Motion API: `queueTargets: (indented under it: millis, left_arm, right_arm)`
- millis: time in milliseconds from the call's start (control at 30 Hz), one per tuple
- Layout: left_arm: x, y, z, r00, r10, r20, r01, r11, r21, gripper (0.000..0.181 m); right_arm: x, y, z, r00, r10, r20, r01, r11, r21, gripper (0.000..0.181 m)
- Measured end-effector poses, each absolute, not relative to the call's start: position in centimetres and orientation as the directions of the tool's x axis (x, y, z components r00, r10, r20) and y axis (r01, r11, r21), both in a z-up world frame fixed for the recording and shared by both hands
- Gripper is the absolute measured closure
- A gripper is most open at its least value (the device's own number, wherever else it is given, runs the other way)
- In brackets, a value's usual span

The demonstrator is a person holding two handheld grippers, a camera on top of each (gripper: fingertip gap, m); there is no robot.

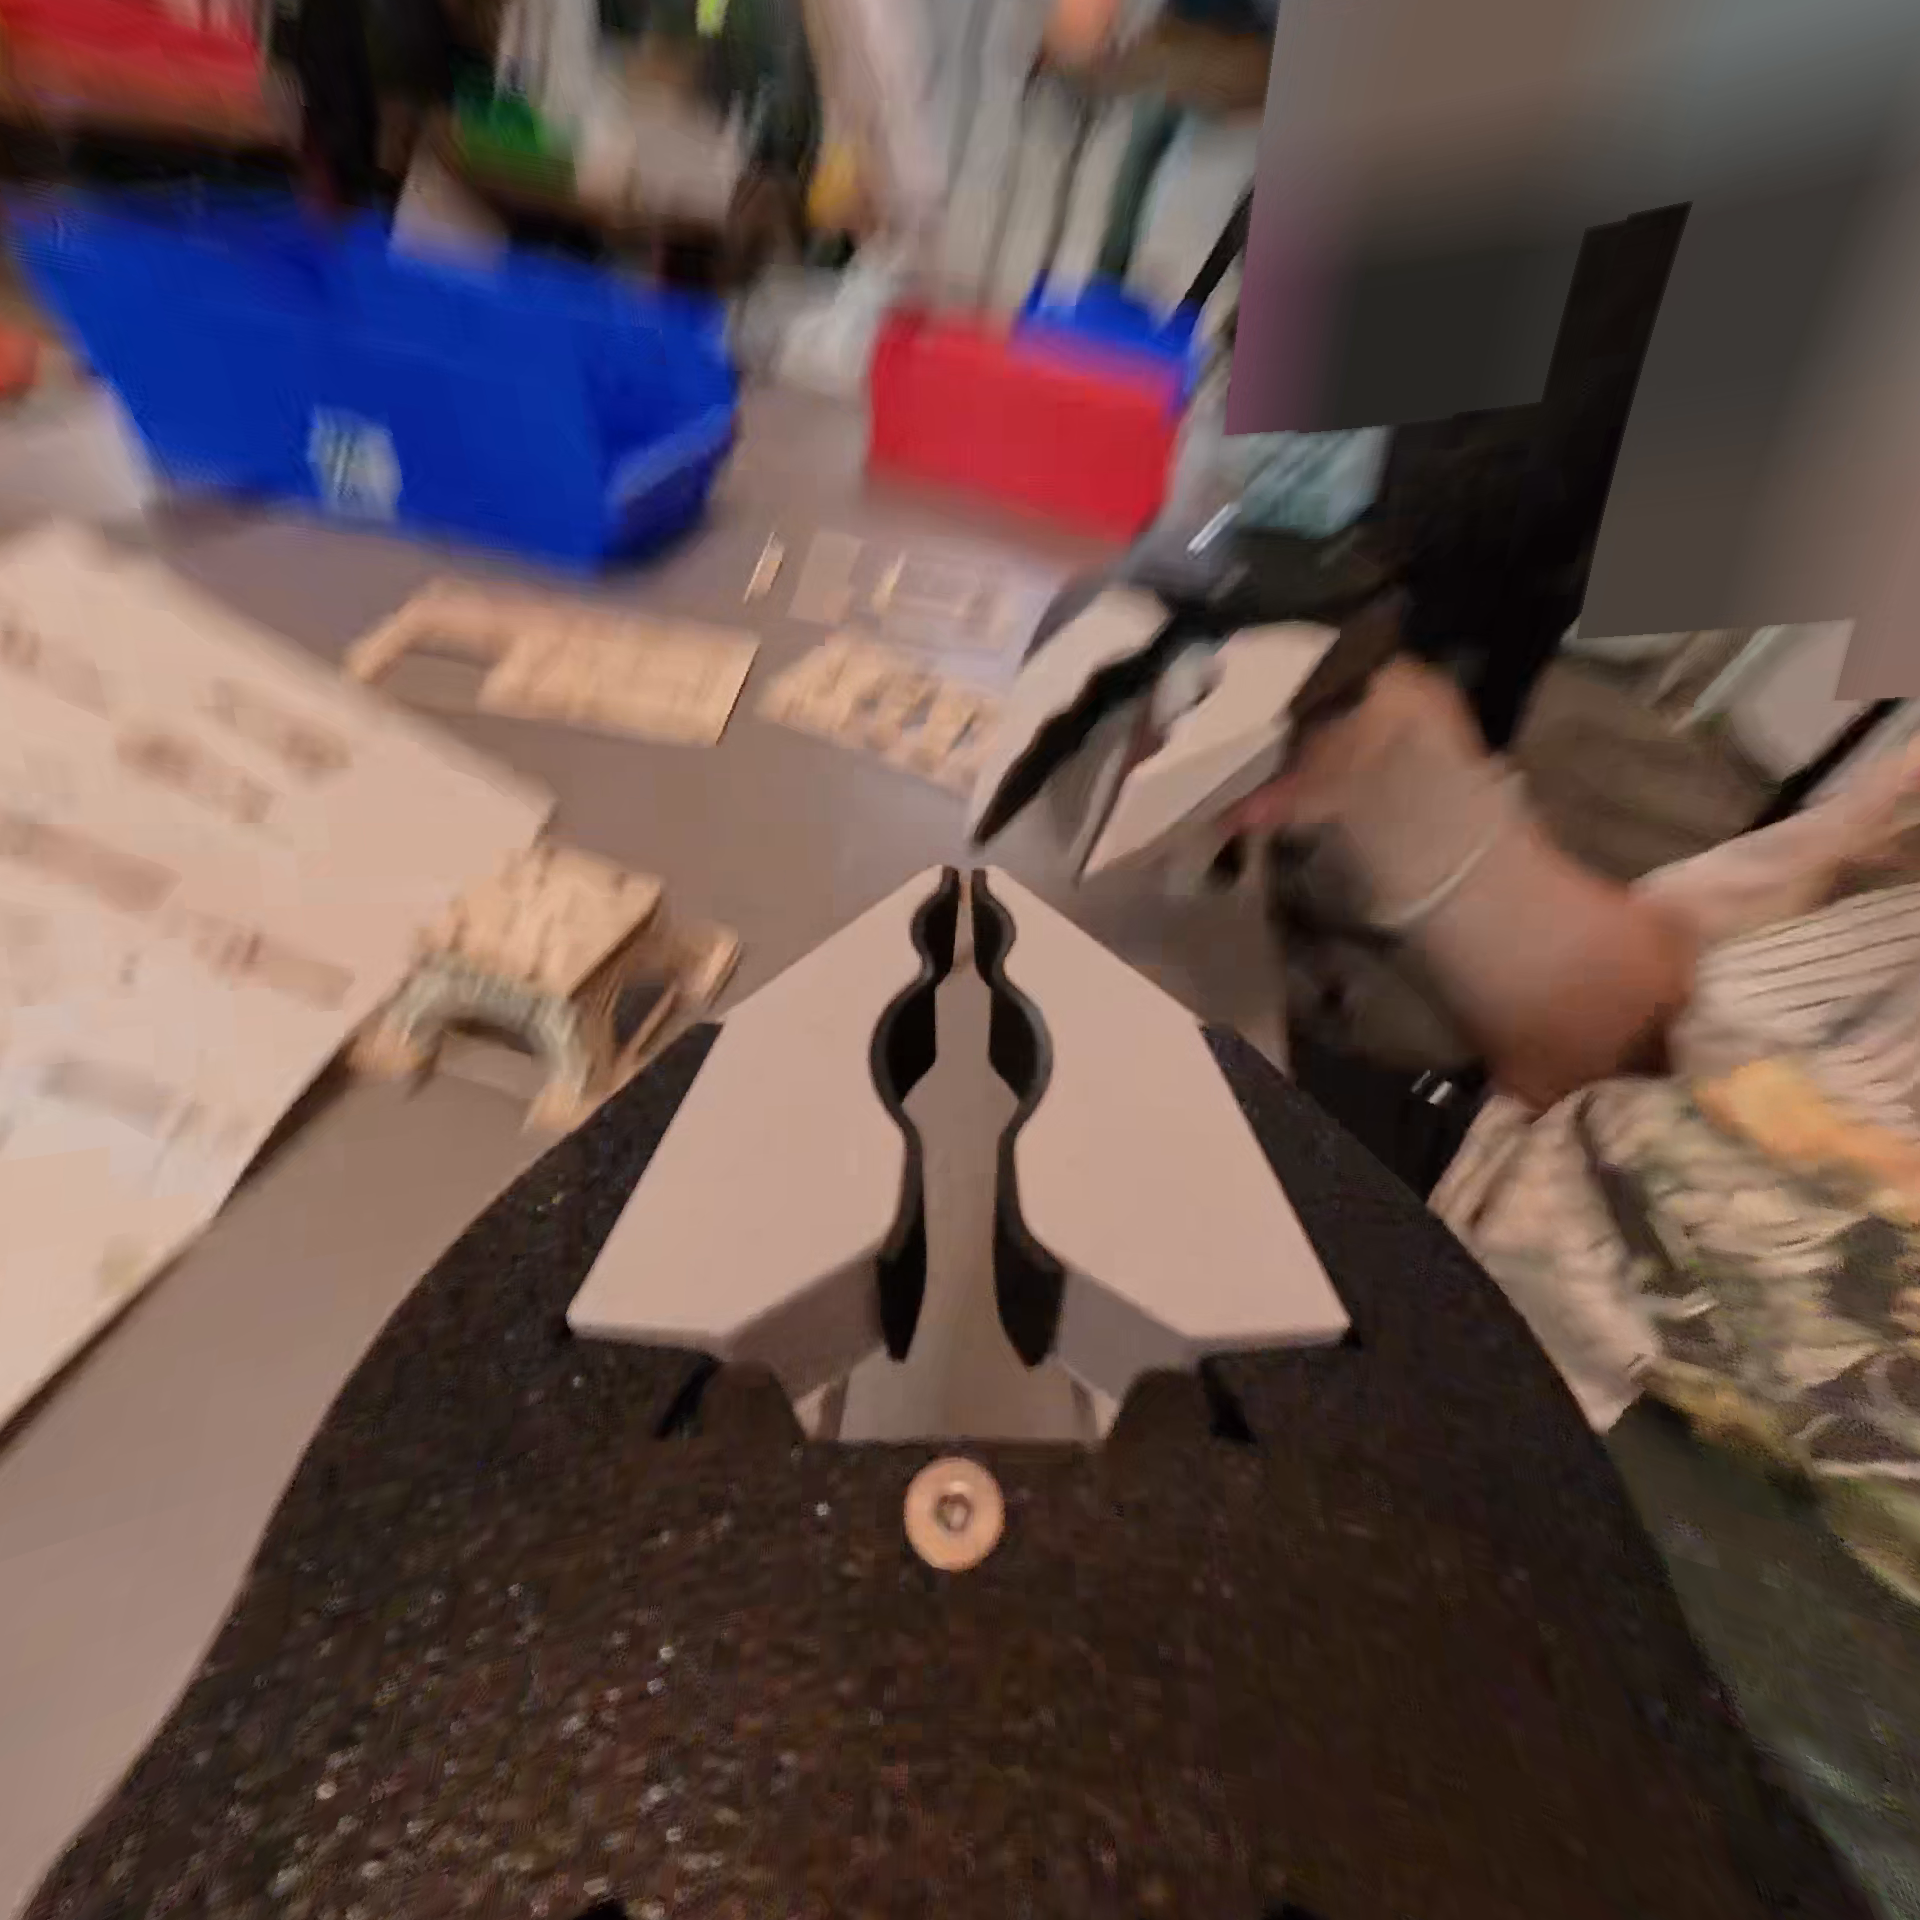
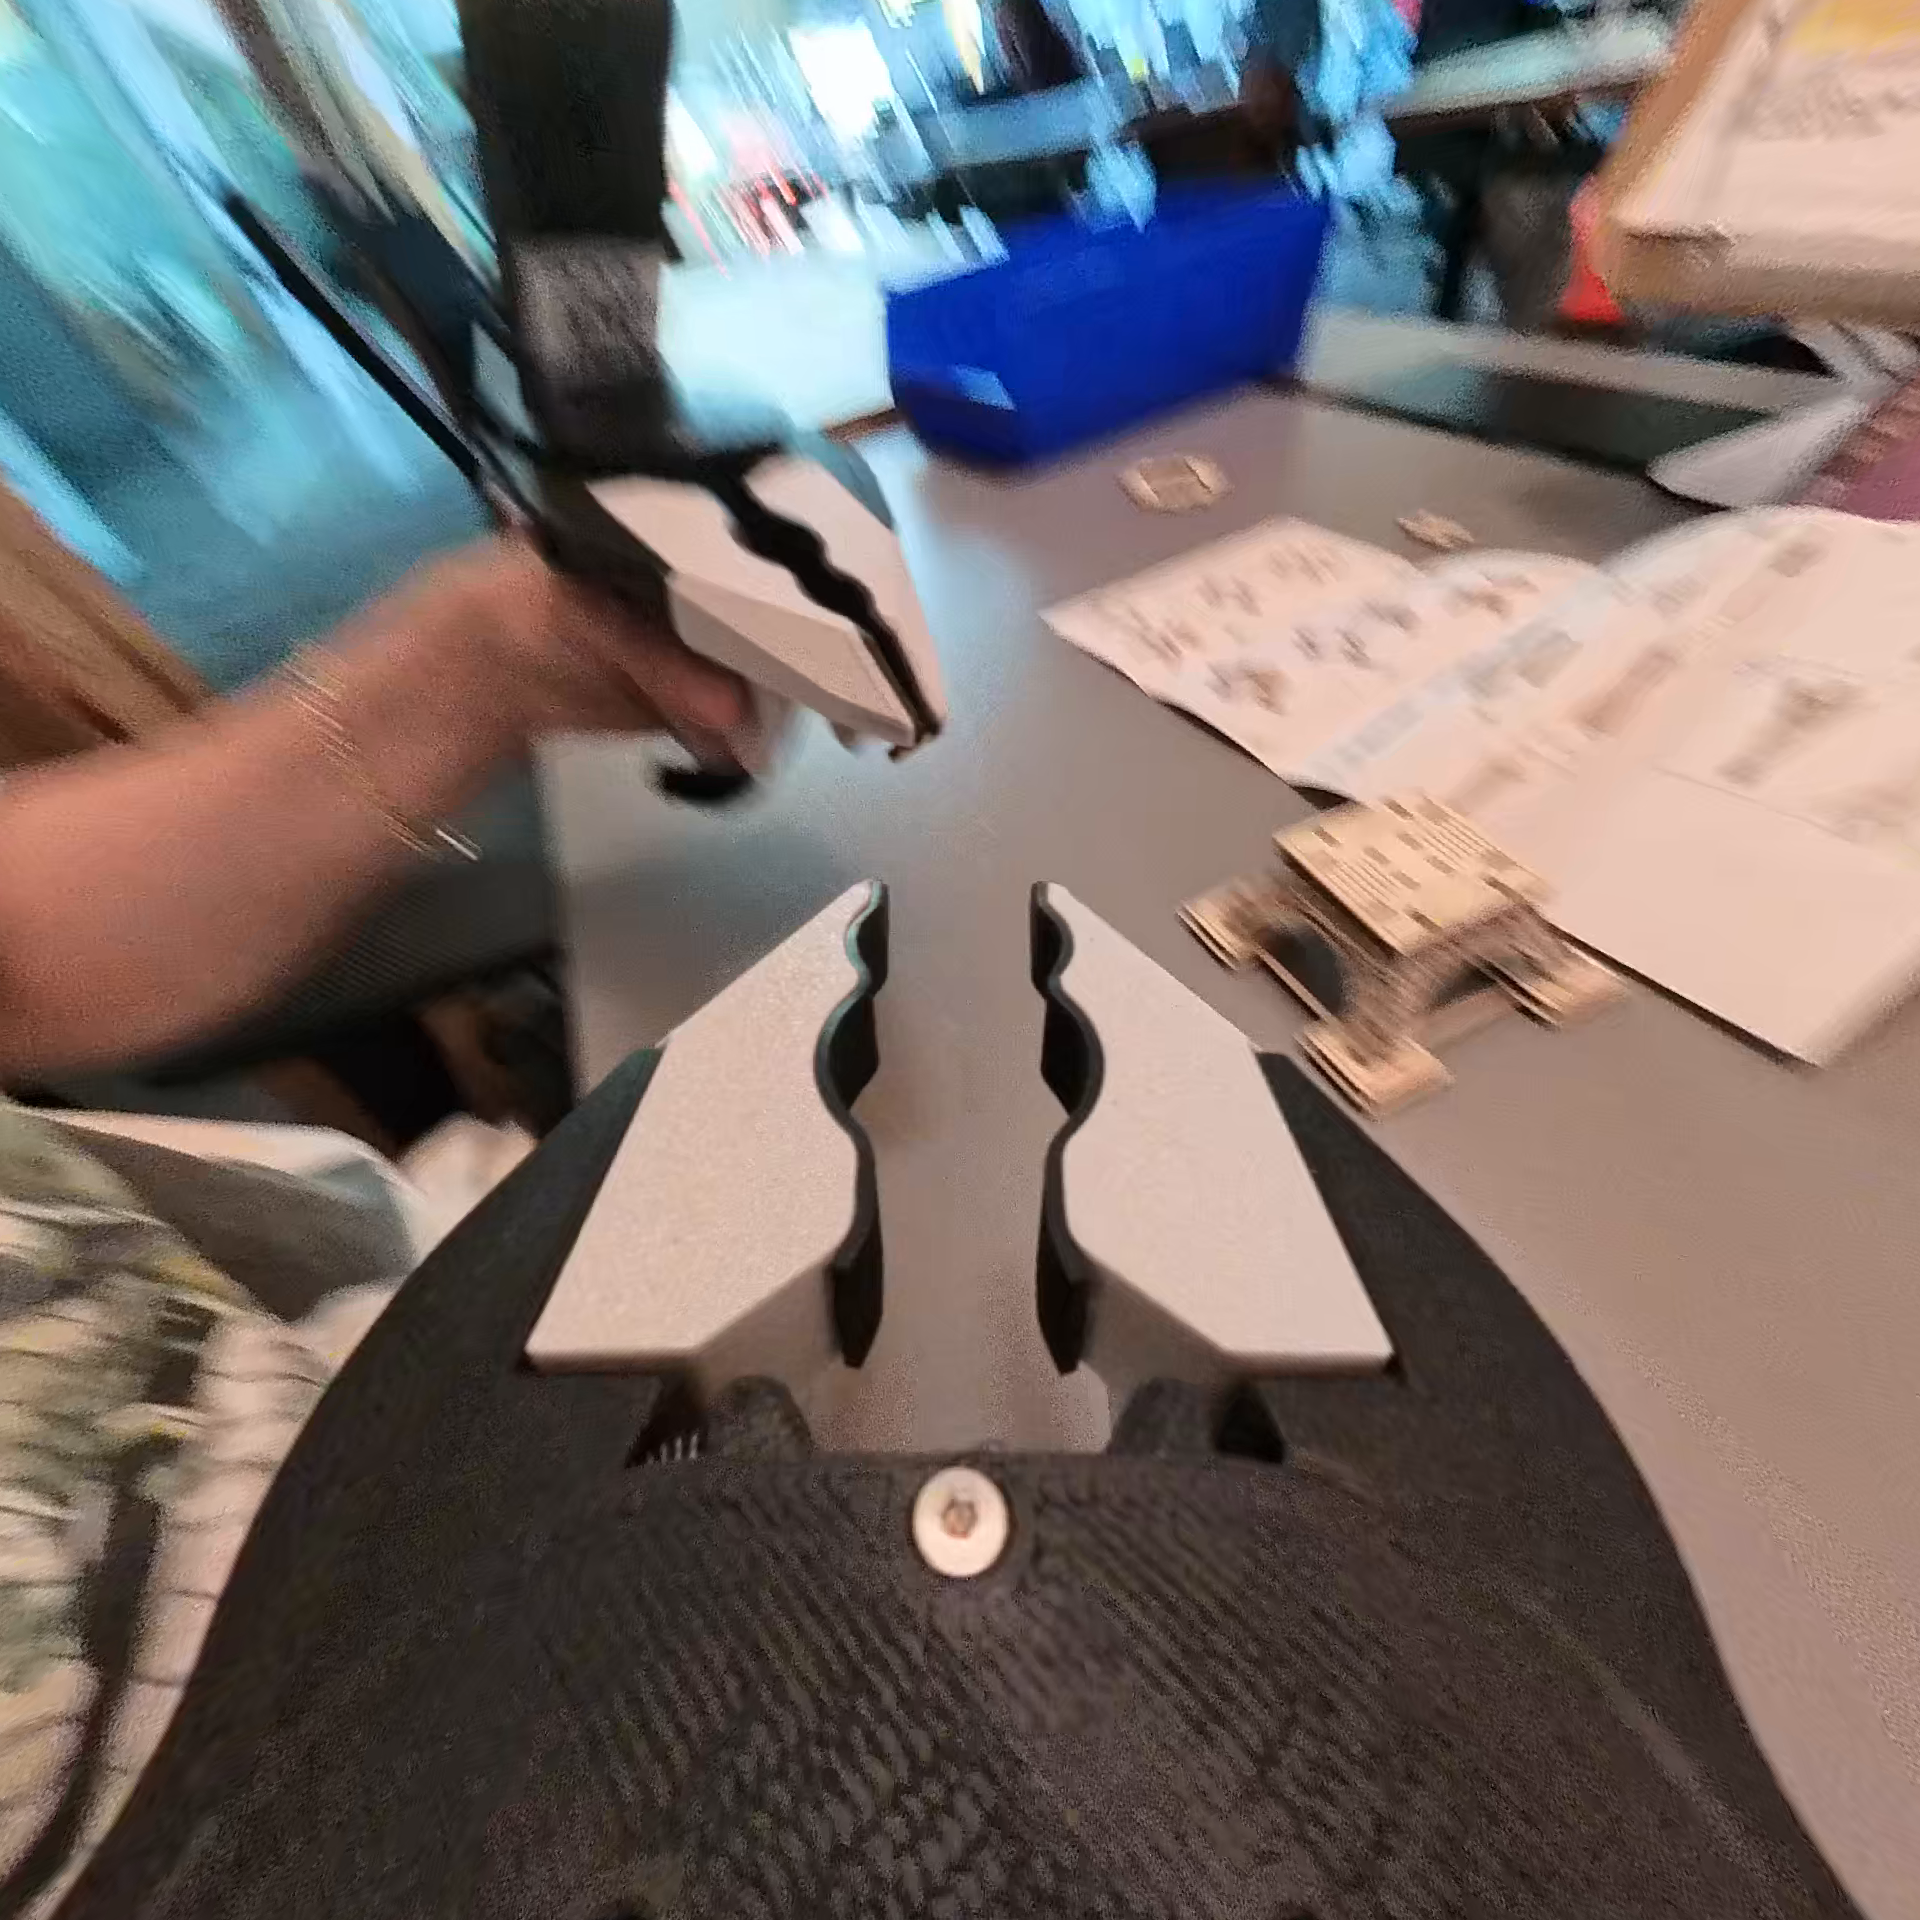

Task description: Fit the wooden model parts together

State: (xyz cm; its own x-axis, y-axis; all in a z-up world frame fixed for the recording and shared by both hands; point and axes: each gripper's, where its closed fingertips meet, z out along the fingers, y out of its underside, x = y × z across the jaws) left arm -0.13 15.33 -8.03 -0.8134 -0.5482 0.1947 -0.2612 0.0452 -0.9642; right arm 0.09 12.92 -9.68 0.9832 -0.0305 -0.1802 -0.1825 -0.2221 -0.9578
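We see both tongs in the air above the grey bench [image 2: 1039, 831], and neither one holds a wooden part. The left tongs [image 1: 961, 883] have their tips almost together with nothing between them; the same tongs appear in the right wrist view [image 2: 914, 727] with the fingers pressed together. The right tongs [image 2: 958, 899] stand apart, with a clear gap and only the bench visible through it; in the left wrist view [image 1: 1039, 831] they also look apart and empty.

The partly built wooden model [image 1: 561, 956] rests on the bench, near the edge of the instruction sheet [image 1: 156, 831]. In the right wrist view this model [image 2: 1392, 935] lies to the right of the right tongs, well apart from them. It already looks like several pieces joined together, so we judge that some fitting is done. Farther back lie flat wooden part sheets [image 1: 582, 665] and more loose pieces [image 1: 883, 707], so we think many parts remain to be fitted. The pictures are blurred, so we cannot say which part comes next.

Around the work we see a blue bin [image 1: 416, 395] and a red bin [image 1: 1018, 416] at the far side of the bench. They stand well away from the model. The space between the tongs and the model seems free; only the sheet lies close to it.
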Motion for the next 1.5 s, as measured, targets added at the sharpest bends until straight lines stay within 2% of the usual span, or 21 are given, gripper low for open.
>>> queueTargets:
  millis: [67,133,333,467,600,700,800,1100,1267,1367,1433,1500]
  left_arm:
    - [-1.2,14.6,-4.2,-0.880,-0.439,0.180,-0.121,-0.158,-0.980,0.181]
    - [-2.5,13.9,-2.2,-0.928,-0.330,0.171,-0.073,-0.289,-0.954,0.181]
    - [-4.3,12.0,0.0,-0.980,-0.189,0.061,0.025,-0.421,-0.907,0.181]
    - [-4.7,11.9,1.2,-0.992,-0.127,0.026,0.042,-0.499,-0.865,0.181]
    - [-4.8,11.8,1.4,-0.996,-0.094,0.009,0.043,-0.533,-0.845,0.181]
    - [-4.8,11.6,1.2,-0.995,-0.098,-0.001,0.053,-0.525,-0.849,0.181]
    - [-4.8,11.6,1.0,-0.995,-0.103,-0.003,0.057,-0.517,-0.854,0.181]
    - [-4.6,12.1,0.5,-0.987,-0.160,-0.032,0.104,-0.466,-0.879,0.181]
    - [-4.1,12.3,0.2,-0.977,-0.209,-0.041,0.124,-0.405,-0.906,0.181]
    - [-3.1,12.6,-0.5,-0.957,-0.286,-0.039,0.133,-0.317,-0.939,0.180]
    - [-2.3,13.0,-1.0,-0.938,-0.344,-0.029,0.121,-0.249,-0.961,0.176]
    - [-1.6,13.3,-1.4,-0.920,-0.391,-0.008,0.087,-0.186,-0.979,0.170]
  right_arm:
    - [-1.3,13.4,-6.7,0.931,0.123,-0.344,-0.342,-0.036,-0.939,0.162]
    - [-2.9,13.2,-4.2,0.838,0.320,-0.442,-0.488,0.079,-0.869,0.170]
    - [-3.8,12.7,-1.4,0.555,0.602,-0.574,-0.775,0.123,-0.620,0.179]
    - [-4.7,12.4,-0.5,0.393,0.723,-0.568,-0.857,0.066,-0.510,0.172]
    - [-5.5,12.3,0.5,0.288,0.792,-0.538,-0.894,0.021,-0.448,0.167]
    - [-5.7,12.8,0.2,0.272,0.788,-0.552,-0.901,0.007,-0.434,0.168]
    - [-5.4,12.8,0.2,0.255,0.797,-0.547,-0.910,0.008,-0.414,0.178]
    - [-5.2,13.1,0.0,0.283,0.776,-0.564,-0.909,0.030,-0.415,0.180]
    - [-4.6,13.4,-0.4,0.392,0.730,-0.559,-0.876,0.111,-0.470,0.180]
    - [-3.5,13.5,-1.1,0.533,0.630,-0.564,-0.811,0.190,-0.554,0.181]
    - [-2.4,13.8,-2.1,0.700,0.475,-0.533,-0.690,0.257,-0.676,0.181]
    - [-1.3,13.9,-3.1,0.862,0.273,-0.427,-0.496,0.286,-0.820,0.181]
